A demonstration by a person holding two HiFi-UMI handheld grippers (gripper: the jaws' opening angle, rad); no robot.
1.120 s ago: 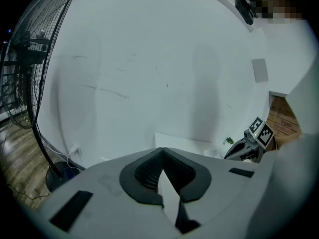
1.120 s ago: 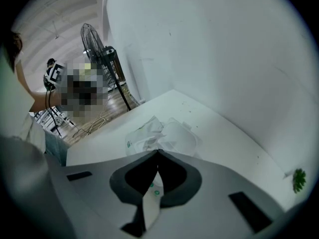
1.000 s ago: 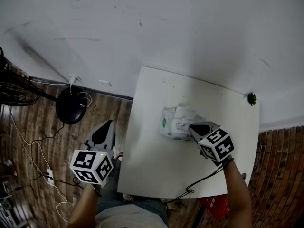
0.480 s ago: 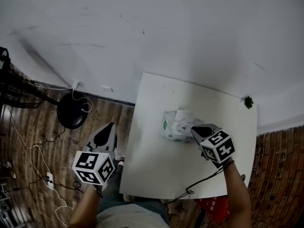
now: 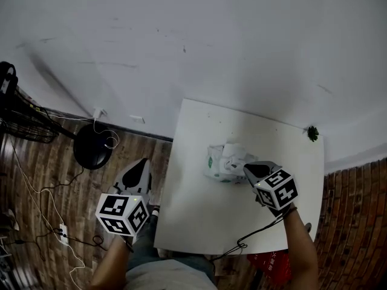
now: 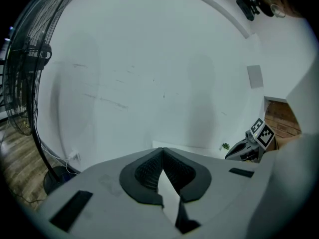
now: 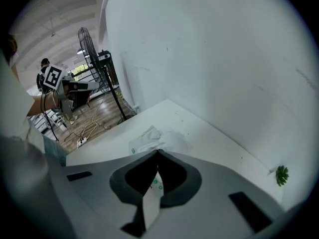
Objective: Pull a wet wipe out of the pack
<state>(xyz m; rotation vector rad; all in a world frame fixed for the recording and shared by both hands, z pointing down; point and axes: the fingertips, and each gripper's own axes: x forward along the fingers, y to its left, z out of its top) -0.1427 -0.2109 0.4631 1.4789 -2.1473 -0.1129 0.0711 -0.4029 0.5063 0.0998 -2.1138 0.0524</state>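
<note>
The wet wipe pack (image 5: 225, 162) lies mid-table on the white table (image 5: 199, 216), with a crumpled white wipe (image 5: 233, 152) sticking up from its top. My right gripper (image 5: 248, 169) is shut, its tips right at the pack's near right edge. In the right gripper view the pack (image 7: 148, 138) lies just past the tips of the right gripper (image 7: 158, 153), and green print shows through the slit between the jaws. I see nothing clearly pinched. My left gripper (image 5: 143, 164) hangs over the floor left of the table, shut and empty; the left gripper view shows the left gripper (image 6: 161, 151) with its pads pressed together.
A fan's round base (image 5: 91, 150) and its cage (image 6: 20, 78) stand left of the table. Cables and a power strip (image 5: 63, 229) lie on the wooden floor. A small green sprig (image 5: 312, 133) sits at the table's far right corner. A cable (image 5: 242, 244) hangs over the front edge.
The head view has drifted a little, so the table sits lower in the picture. Both grippers keep their places relative to the pack, and both stay shut.
</note>
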